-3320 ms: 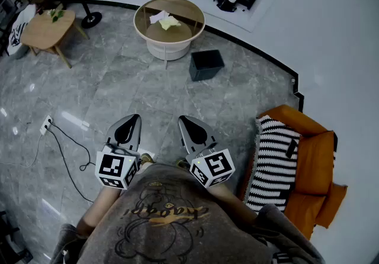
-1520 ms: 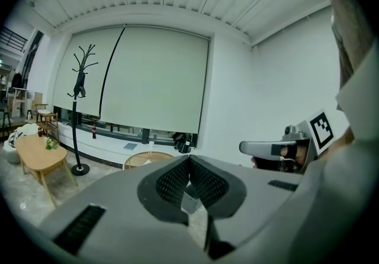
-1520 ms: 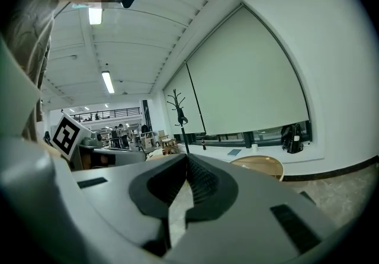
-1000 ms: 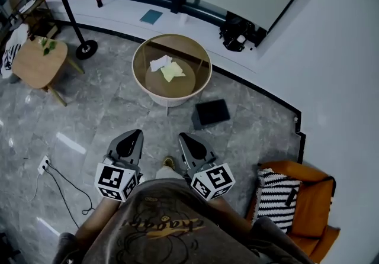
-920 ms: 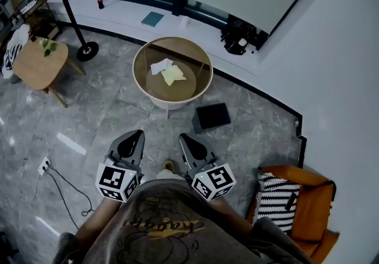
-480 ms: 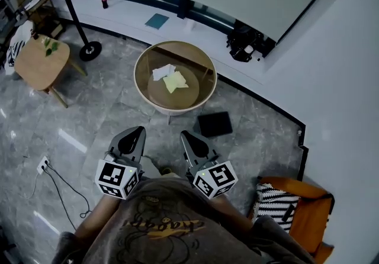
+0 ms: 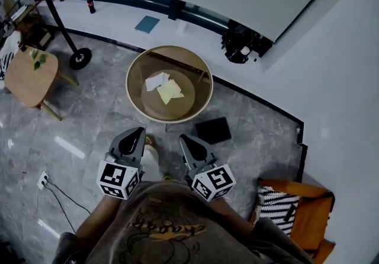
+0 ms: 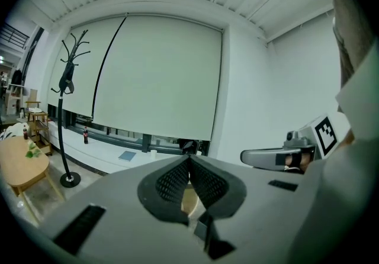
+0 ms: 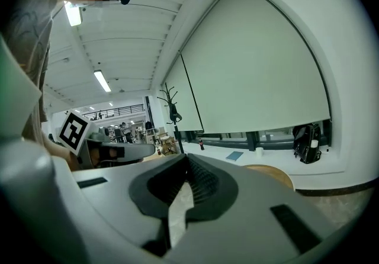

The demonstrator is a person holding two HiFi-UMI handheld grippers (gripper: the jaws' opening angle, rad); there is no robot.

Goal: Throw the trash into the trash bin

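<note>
Nearest, at the bottom of the head view: person's grey-brown printed shirt (image 7: pixel 160 221). Two claws are held out side by side just ahead of it, above a grey marble floor (image 7: pixel 89 115).

Left claw (image 7: pixel 135 133): jaws closed, tips meeting, nothing gripped. Its own view shows only a bit of the counter through the slit below the tips.

Right claw (image 7: pixel 185 139): jaws pressed fully together, nothing between them.

Ahead of both claws stands a round tan counter (image 7: pixel 133 64). The trash lies on it: a crumpled white paper (image 7: pixel 156 81) touching a yellow paper (image 7: pixel 170 91), both forward of the left claw and well apart from it.

Black square trash bin (image 7: pixel 213 130): on the floor just ahead and slightly right of the right claw, beside the counter's right edge. No trash can be made out in it.

Right of the right claw and a little behind it: an orange armchair (image 7: pixel 308 221) with a black-and-white striped cushion (image 7: pixel 275 206).

Far left of the left claw: a small wooden side table (image 7: pixel 26 76) and a black coat stand (image 7: pixel 59 20).

Farthest, beyond the counter: a white ledge (image 7: pixel 118 14) along the wall. It carries a flat blue book (image 7: pixel 146 24) and a dark bottle (image 7: pixel 90 4). A black backpack (image 7: pixel 240 44) sits ahead of the right claw.
</note>
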